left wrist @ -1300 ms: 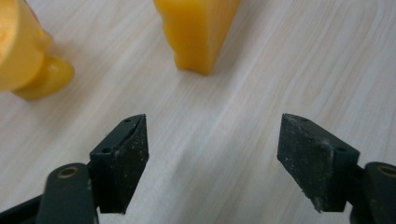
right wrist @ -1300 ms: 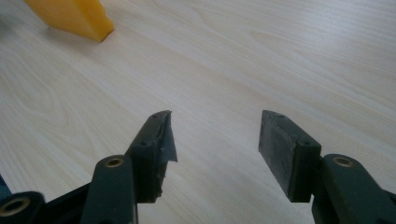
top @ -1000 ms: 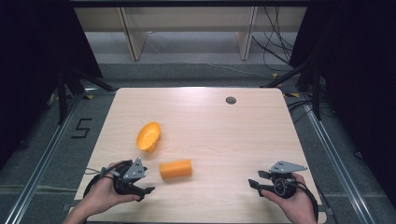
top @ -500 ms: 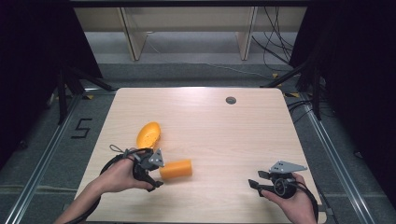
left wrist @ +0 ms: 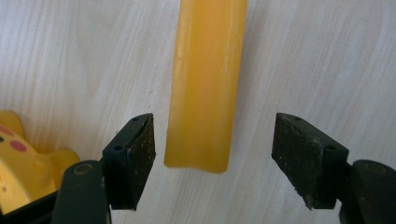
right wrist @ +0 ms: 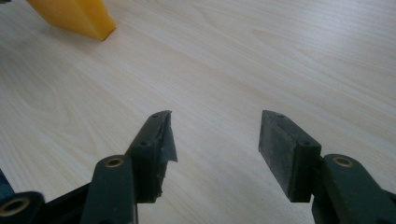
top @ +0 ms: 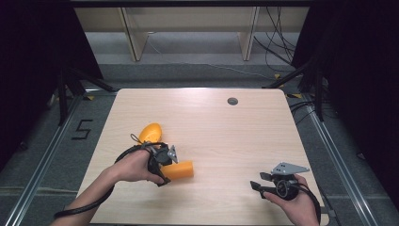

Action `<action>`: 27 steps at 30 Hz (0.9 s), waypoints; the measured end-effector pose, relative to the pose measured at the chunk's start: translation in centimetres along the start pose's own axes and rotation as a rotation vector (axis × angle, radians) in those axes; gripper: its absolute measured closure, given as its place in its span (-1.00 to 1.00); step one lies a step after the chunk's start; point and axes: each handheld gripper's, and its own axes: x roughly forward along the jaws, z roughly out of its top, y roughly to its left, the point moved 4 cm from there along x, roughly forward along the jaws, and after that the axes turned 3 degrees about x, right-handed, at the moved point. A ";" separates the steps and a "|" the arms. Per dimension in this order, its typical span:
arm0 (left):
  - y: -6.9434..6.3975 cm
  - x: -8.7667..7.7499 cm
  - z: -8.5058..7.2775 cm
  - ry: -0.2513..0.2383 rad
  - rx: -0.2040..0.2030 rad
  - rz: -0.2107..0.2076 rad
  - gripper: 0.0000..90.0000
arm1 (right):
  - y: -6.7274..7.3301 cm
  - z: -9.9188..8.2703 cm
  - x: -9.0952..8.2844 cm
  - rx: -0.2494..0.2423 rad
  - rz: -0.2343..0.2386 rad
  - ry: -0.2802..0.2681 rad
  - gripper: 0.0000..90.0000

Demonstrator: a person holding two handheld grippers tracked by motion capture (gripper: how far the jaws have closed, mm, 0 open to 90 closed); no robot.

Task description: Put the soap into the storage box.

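Grippers sit at opposite ends of the near table edge in the high view: the left gripper [top: 165, 165] is pushed up against the near end of the long orange block with a waxy, rounded surface [top: 179, 170], which lies flat on the pale wood-grain table [top: 226, 136], while the right gripper [top: 263, 187] rests low in the person's hand, well apart from everything and aimed toward the block, seemingly waiting its turn. The rounded yellow-orange plastic toy [top: 150, 133] lies just beyond the left hand, near the block but not touching it. This view hides the jaw gap under the hand. The left gripper view settles that: the block [left wrist: 205, 88] runs straight away from the camera with its near end between the two black pads [left wrist: 140, 154], a gap on each side, so the jaws stand spread and straddling without pressing; they have just been closing a little around it, which reads as lining up for a pinch across the block's narrow width. The toy [left wrist: 23, 163] shows red spots at the lower left corner, a detail lost from above. The right gripper view looks low across bare wood, its jaws parted with nothing between them, and the block's end [right wrist: 79, 16] sits far off at the upper left.
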 end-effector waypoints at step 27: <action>0.8 2.6 3.4 0.099 0.070 -0.055 0.32 | 0.0 -0.2 0.1 0.014 0.009 0.017 -0.01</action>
